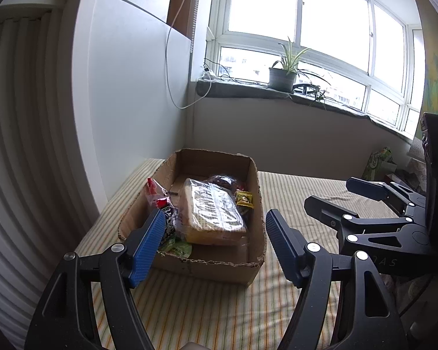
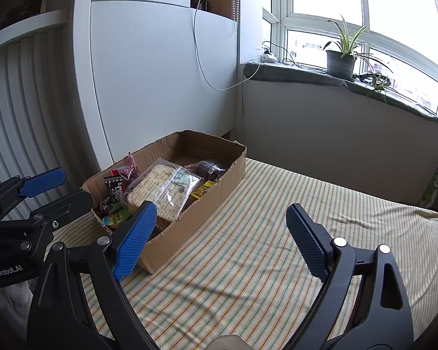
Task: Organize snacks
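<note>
Left gripper (image 1: 216, 242), jaws apart and empty, hovers before the box (image 1: 257, 221) of snacks (image 1: 210, 210) on the bed (image 1: 306, 192), right gripper (image 2: 222, 239) likewise wide and empty, so a careless reach could crush wrappers or shove the box.

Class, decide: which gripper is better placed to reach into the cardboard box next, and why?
Left, probably. The left gripper hangs open facing the cardboard box, which sits between its fingers; the right gripper faces bare striped cloth beside it.
</note>
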Demonstrator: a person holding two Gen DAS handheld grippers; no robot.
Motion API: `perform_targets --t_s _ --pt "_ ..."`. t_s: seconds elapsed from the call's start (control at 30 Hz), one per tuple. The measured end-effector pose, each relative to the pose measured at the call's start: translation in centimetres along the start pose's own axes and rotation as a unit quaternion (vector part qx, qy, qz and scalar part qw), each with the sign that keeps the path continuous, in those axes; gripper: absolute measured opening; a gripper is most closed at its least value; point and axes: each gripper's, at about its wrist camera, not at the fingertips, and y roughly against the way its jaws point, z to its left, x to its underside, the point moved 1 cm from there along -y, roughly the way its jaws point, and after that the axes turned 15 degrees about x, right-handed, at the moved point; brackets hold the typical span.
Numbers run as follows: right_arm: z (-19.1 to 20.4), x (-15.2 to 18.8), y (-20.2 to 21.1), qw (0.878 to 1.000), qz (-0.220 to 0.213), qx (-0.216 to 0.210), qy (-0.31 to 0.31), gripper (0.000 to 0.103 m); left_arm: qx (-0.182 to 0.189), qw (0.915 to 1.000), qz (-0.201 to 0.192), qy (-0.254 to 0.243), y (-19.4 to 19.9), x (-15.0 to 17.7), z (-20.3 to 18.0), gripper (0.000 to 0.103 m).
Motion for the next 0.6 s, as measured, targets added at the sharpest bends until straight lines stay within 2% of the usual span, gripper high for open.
perform_targets --t_s 0.6 --pt "-0.22 0.13 -0.21 1.0 0.001 0.005 -0.002 0.093 -0.003 1.0 0.0 0.0 0.03 -0.03 -0.17 0.071"
